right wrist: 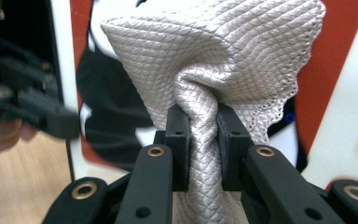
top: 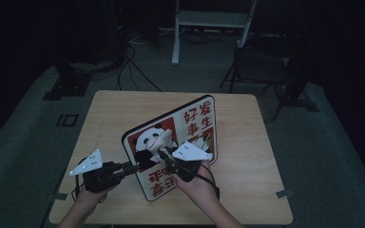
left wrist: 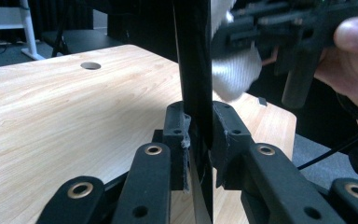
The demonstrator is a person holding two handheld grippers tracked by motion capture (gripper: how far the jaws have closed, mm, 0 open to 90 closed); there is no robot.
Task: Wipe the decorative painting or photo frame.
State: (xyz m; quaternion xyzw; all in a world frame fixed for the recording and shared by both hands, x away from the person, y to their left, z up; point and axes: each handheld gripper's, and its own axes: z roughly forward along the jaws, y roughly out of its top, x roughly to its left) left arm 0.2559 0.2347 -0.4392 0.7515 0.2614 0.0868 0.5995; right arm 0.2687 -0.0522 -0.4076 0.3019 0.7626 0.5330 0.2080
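A red and white sign board (top: 190, 128) with a panda picture and Chinese characters stands tilted on edge over the table. My left gripper (top: 134, 167) is shut on the board's lower left edge; in the left gripper view the board's thin edge (left wrist: 195, 70) runs up between the jaws of that gripper (left wrist: 199, 133). My right gripper (top: 163, 154) is shut on a bunched pale grey cloth (right wrist: 214, 60), whose wad (top: 164, 138) presses against the panda face. In the right gripper view the gripper (right wrist: 204, 130) pinches the cloth's twisted neck in front of the board (right wrist: 340, 93).
The wooden table (top: 247, 142) has a small round hole (left wrist: 91, 66) in its top. Behind it on the dark floor are cables, a white stand (top: 214, 21) and a dark folding chair (top: 261, 66).
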